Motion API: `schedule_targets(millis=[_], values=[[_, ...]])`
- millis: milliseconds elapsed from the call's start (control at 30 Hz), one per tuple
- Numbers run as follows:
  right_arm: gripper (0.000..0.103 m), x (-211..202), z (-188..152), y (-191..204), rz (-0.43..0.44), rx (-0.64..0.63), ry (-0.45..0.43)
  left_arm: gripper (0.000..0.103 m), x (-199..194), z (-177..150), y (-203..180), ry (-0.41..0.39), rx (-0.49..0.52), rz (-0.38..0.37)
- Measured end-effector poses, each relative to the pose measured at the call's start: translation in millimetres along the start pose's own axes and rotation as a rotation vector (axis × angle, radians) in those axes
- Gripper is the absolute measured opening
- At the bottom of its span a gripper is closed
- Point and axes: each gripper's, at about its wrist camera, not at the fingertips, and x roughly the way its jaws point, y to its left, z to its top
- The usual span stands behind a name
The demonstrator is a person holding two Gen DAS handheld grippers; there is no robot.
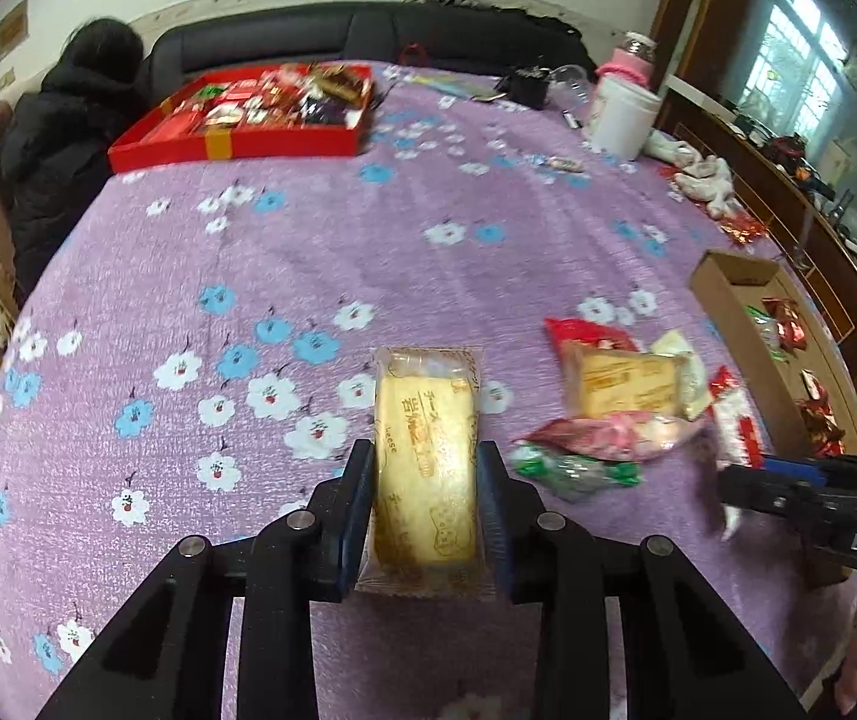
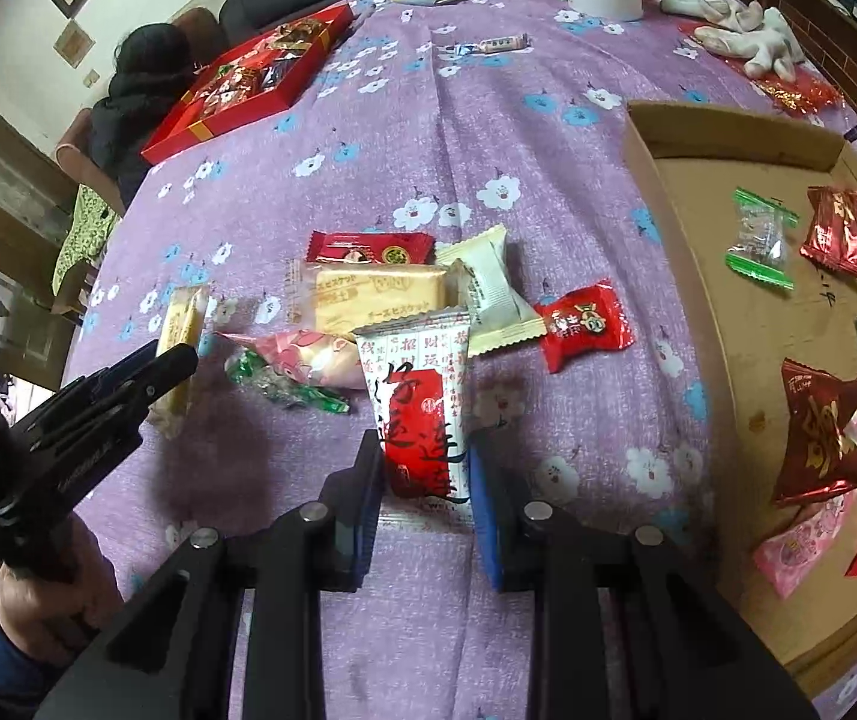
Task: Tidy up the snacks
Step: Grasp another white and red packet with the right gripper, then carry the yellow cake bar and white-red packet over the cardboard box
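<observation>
In the left wrist view my left gripper point(image 1: 426, 456) is shut on a clear-wrapped yellow biscuit packet point(image 1: 422, 420), held lengthwise between the blue pads above the purple flowered tablecloth point(image 1: 308, 252). The right wrist view shows my right gripper point(image 2: 426, 450) shut on a red-and-white snack packet with black characters point(image 2: 416, 396). Just beyond it lies a loose pile: a second biscuit packet point(image 2: 368, 294), a white packet point(image 2: 488, 294), a red candy point(image 2: 584, 324), a pink packet point(image 2: 308, 357) and a green-ended candy point(image 2: 284, 384). The left gripper point(image 2: 176, 360) with its biscuit appears left of the pile.
A shallow cardboard tray point(image 2: 656, 180) at the right holds several wrapped snacks. A red gift box point(image 1: 236, 144) full of sweets stands at the far left of the table. A white container point(image 1: 620, 114), gloves and clutter lie at the far right. A person in a dark jacket point(image 1: 62, 138) sits beyond the table.
</observation>
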Motion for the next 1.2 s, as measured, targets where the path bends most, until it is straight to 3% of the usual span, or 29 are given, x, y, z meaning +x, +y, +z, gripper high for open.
schedule_targets(millis=[567,1200], values=[[0.026,-25.7,-5.2,-19.9,0.03,-0.004,-0.027,0.035,-17.2,1.5,-67.5,-0.027,0.112,-0.034],[0.026,-66.5,-19.5,-81.7,0.014,0.067,-0.075,0.035,-20.5,6.6,-150.6,-0.047,0.235,-0.076]])
